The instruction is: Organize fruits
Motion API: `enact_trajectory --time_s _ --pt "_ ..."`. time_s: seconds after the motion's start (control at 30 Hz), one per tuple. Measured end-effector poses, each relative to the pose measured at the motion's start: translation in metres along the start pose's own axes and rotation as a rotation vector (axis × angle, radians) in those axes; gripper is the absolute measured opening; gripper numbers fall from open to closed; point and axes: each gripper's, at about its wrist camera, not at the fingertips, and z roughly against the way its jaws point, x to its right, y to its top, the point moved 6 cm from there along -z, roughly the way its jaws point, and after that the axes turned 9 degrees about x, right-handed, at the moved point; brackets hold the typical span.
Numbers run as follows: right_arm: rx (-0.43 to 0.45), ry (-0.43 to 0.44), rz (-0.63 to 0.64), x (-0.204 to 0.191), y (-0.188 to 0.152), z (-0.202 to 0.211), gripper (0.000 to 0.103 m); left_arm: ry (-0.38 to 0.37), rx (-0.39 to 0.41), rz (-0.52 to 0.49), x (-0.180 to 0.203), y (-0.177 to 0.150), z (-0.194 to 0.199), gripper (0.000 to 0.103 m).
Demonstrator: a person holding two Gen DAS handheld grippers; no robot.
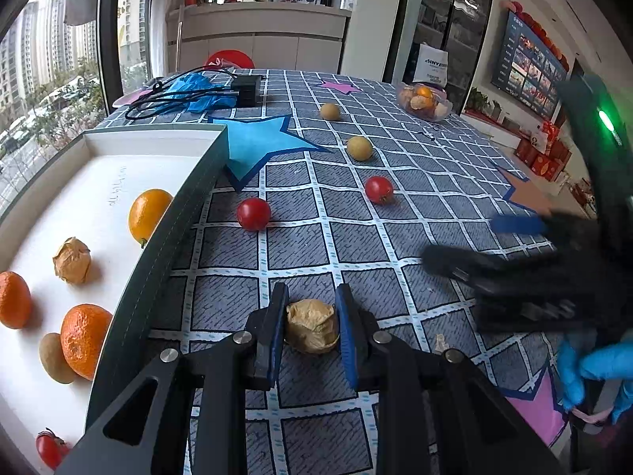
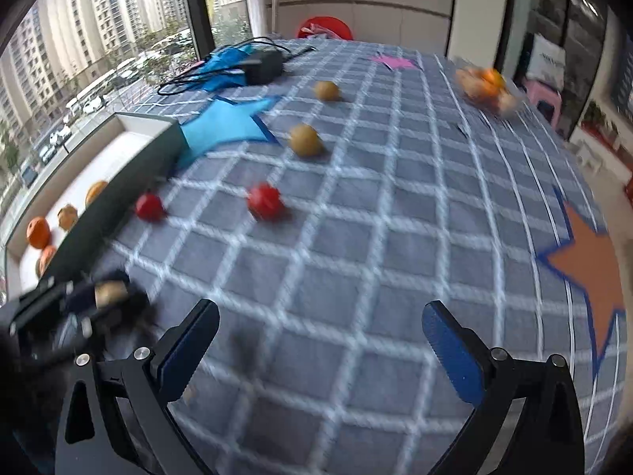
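Note:
My left gripper (image 1: 312, 326) is shut on a papery tan husk fruit (image 1: 312, 325) just above the checked tablecloth, right of the white tray (image 1: 166, 237). In the tray lie two mandarins (image 1: 84, 338), a kumquat (image 1: 148, 213), another husk fruit (image 1: 72, 260), a brown fruit and a cherry tomato. Two cherry tomatoes (image 1: 254, 213) (image 1: 379, 189) and two tan round fruits (image 1: 359, 148) (image 1: 330, 111) lie loose on the cloth. My right gripper (image 2: 320, 340) is open over bare cloth with nothing between its fingers; the left wrist view shows it as a blurred dark shape (image 1: 514, 273) at the right.
A clear bowl (image 1: 425, 101) of peeled citrus stands at the far right. A black adapter with cable (image 1: 247, 89) and blue gloves lie at the far left. Star shapes mark the cloth. A blue-gloved hand (image 1: 593, 372) holds the right gripper. The table edge runs along the right.

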Motion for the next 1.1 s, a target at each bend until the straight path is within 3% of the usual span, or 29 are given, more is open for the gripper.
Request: enact_trajectory --time_s 0.17,0.23,0.37,0.43,0.77,1.1 --pt "0.010 -0.028 0.025 -0.016 0.023 -0.026 0.102 0.008 0.004 -0.006 0.001 -0.001 0.000 0.027" --pt "-0.005 -0.010 0.005 -0.017 0.025 -0.036 0.083 0.006 0.004 -0.003 0.001 -0.001 0.001 0.027" --pt "0.018 -0.012 -0.025 -0.014 0.029 -0.040 0.066 0.009 0.005 -0.004 0.001 -0.001 0.001 0.027" --pt "0.030 0.007 -0.019 -0.016 0.030 -0.037 0.022 0.014 0.005 -0.009 0.001 -0.001 0.001 0.027" --pt "0.062 0.087 -0.141 0.007 0.008 0.009 0.022 0.031 0.007 -0.028 0.004 -0.002 0.001 0.027" --pt "0.070 0.082 -0.185 0.024 -0.028 0.034 0.022 0.045 0.008 -0.045 0.004 -0.002 0.000 0.027"
